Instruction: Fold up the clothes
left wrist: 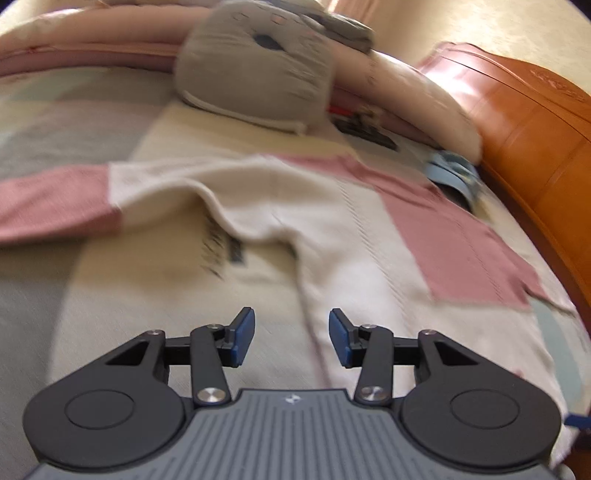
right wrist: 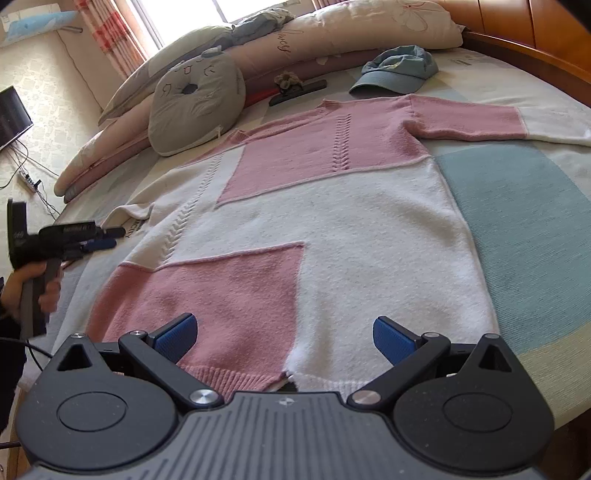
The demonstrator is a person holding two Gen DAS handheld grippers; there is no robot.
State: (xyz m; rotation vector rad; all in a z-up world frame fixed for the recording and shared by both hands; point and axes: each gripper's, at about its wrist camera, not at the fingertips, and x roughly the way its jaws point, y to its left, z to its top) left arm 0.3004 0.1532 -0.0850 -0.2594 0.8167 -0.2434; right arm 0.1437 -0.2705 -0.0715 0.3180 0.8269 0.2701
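A pink and white knit sweater (right wrist: 332, 221) lies flat, front up, on the bed, hem toward the right wrist camera, one sleeve stretched out to the right. My right gripper (right wrist: 282, 338) is open just above the hem. My left gripper (right wrist: 105, 238) shows at the sweater's left side near its folded left sleeve. In the blurred left wrist view the left gripper (left wrist: 291, 338) is open and empty over the sweater's (left wrist: 332, 229) side edge; the left sleeve with a pink cuff (left wrist: 55, 203) lies to the left.
A grey round cushion (right wrist: 195, 103) and long pillows (right wrist: 332, 33) lie at the bed's far side. A blue cap (right wrist: 397, 70) and a dark flat object (right wrist: 299, 90) lie beyond the collar. An orange wooden headboard (left wrist: 535, 129) borders the bed.
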